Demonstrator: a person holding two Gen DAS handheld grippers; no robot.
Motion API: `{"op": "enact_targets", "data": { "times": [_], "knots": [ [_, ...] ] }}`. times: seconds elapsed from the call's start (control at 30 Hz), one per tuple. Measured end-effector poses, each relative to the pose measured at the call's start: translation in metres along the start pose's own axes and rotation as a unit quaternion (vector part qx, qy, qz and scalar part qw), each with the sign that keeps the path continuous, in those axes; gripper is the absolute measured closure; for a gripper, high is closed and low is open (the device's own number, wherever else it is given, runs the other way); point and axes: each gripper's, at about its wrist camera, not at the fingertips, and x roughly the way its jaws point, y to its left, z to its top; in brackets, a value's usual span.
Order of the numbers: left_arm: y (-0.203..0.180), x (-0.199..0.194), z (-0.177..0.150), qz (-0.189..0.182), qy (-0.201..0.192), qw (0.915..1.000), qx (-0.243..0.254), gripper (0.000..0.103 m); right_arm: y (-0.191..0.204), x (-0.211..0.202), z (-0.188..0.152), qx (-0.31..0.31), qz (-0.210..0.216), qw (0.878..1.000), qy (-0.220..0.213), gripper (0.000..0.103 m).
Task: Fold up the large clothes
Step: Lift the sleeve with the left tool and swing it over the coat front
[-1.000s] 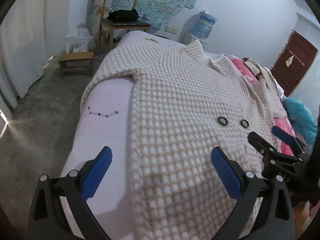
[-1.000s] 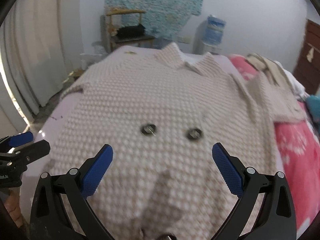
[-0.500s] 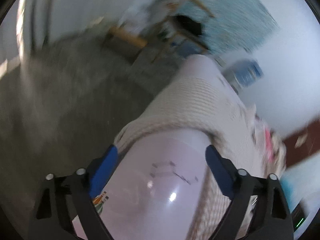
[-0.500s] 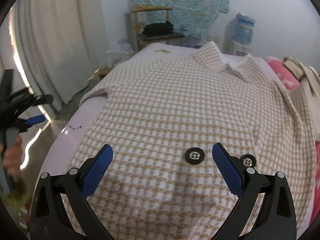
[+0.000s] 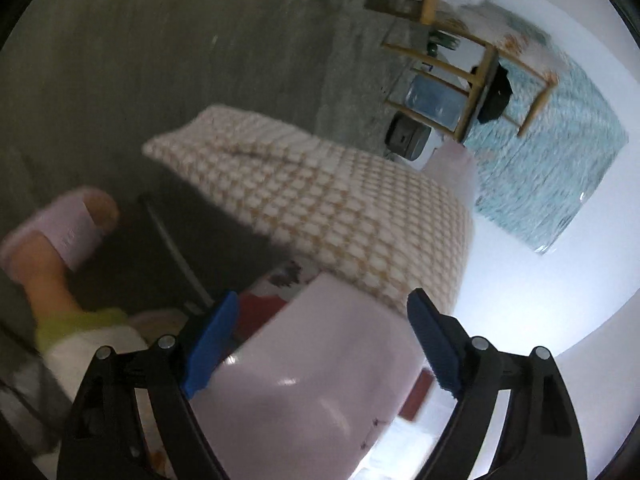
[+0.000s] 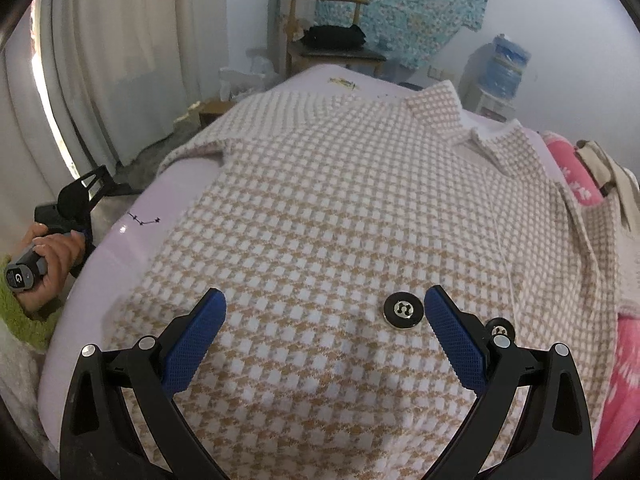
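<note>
A beige and white houndstooth coat [image 6: 360,220] lies spread front-up on the pale pink bed [image 6: 120,264], collar at the far end, two black buttons [image 6: 403,309] near me. My right gripper [image 6: 324,332] is open and empty just above the coat's lower front. My left gripper [image 5: 320,344] is open and empty, off the bed's left side, tilted and pointing along the bed edge. The coat's left sleeve [image 5: 304,196] hangs over that edge ahead of it. The left gripper also shows in the right wrist view [image 6: 80,200], held in a hand.
A wooden chair [image 6: 328,36] with a black item stands beyond the bed's head, a water dispenser [image 6: 504,68] to its right. White curtains [image 6: 100,60] hang on the left. Pink bedding and other clothes [image 6: 592,176] lie at the right. My slippered foot [image 5: 68,228] is on the grey floor.
My left gripper has swung off the coat to the bed's left side and tilted down toward the hanging sleeve. My right gripper has moved lower over the coat's front, closer to the buttons.
</note>
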Motion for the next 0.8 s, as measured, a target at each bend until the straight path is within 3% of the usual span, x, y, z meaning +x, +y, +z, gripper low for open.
{"op": "enact_targets", "data": {
  "times": [0.13, 0.27, 0.5, 0.6, 0.67, 0.73, 0.8],
  "knots": [
    [0.016, 0.024, 0.012, -0.022, 0.024, 0.9984, -0.047, 0.019, 0.003, 0.002, 0.002, -0.004, -0.012, 1.000, 0.004, 0.008],
    [0.012, 0.046, 0.032, -0.033, 0.046, 0.9967, -0.059, 0.019, 0.005, 0.005, 0.003, -0.007, -0.024, 1.000, 0.008, 0.008],
    [0.020, 0.072, 0.060, -0.032, 0.048, 0.9948, -0.084, 0.020, 0.002, 0.008, 0.002, 0.004, -0.031, 0.999, 0.016, 0.008],
    [0.022, 0.073, 0.073, -0.027, 0.022, 0.9948, -0.095, 0.038, -0.002, 0.004, 0.002, 0.008, -0.036, 0.999, 0.012, 0.008],
    [0.020, 0.070, 0.077, -0.021, 0.005, 0.9958, -0.088, 0.060, -0.007, 0.001, 0.002, 0.013, -0.040, 0.999, 0.006, 0.008],
    [0.006, 0.062, 0.081, 0.001, -0.025, 0.9981, -0.056, 0.078, -0.014, -0.002, 0.002, 0.021, -0.041, 0.999, 0.001, 0.008],
    [-0.018, 0.054, 0.082, 0.036, -0.057, 0.9977, -0.004, 0.088, -0.019, -0.007, 0.000, 0.028, -0.042, 0.999, -0.005, 0.008]
  ]
}}
